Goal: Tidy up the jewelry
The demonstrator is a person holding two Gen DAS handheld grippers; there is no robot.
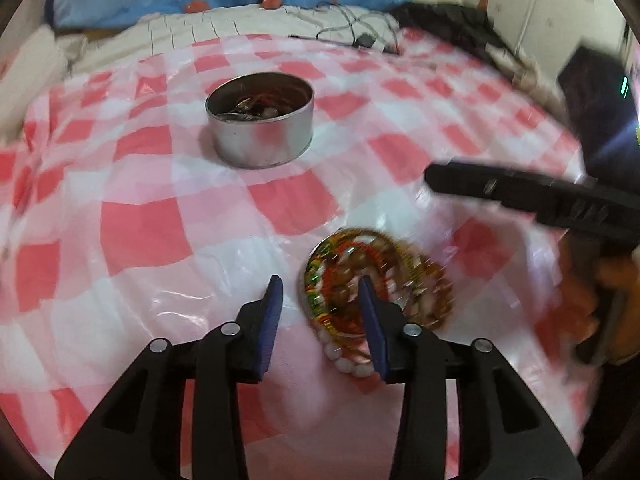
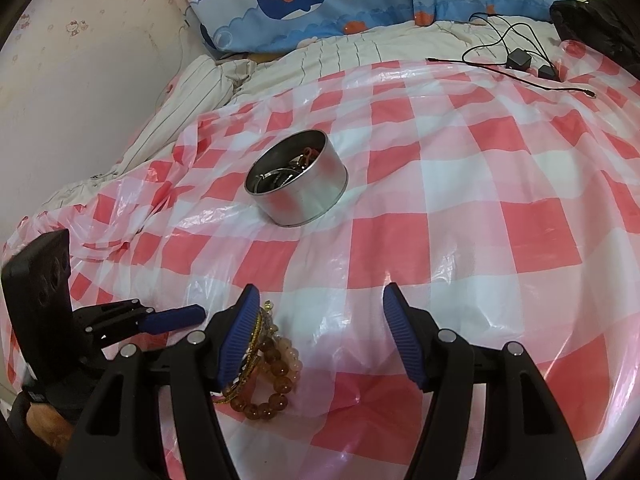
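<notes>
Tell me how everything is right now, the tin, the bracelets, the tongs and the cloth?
Round tin: upright, lid off, jewelry already inside.
Pile of bracelets: lying on the cloth, not in the tin.
Left tongs: open, nothing gripped; one finger in front of the bracelets.
Right tongs: open, empty; bracelets beside one finger.
Checked plastic cloth: spread out, wrinkled.
Black charger cables: loose at the far edge.
</notes>
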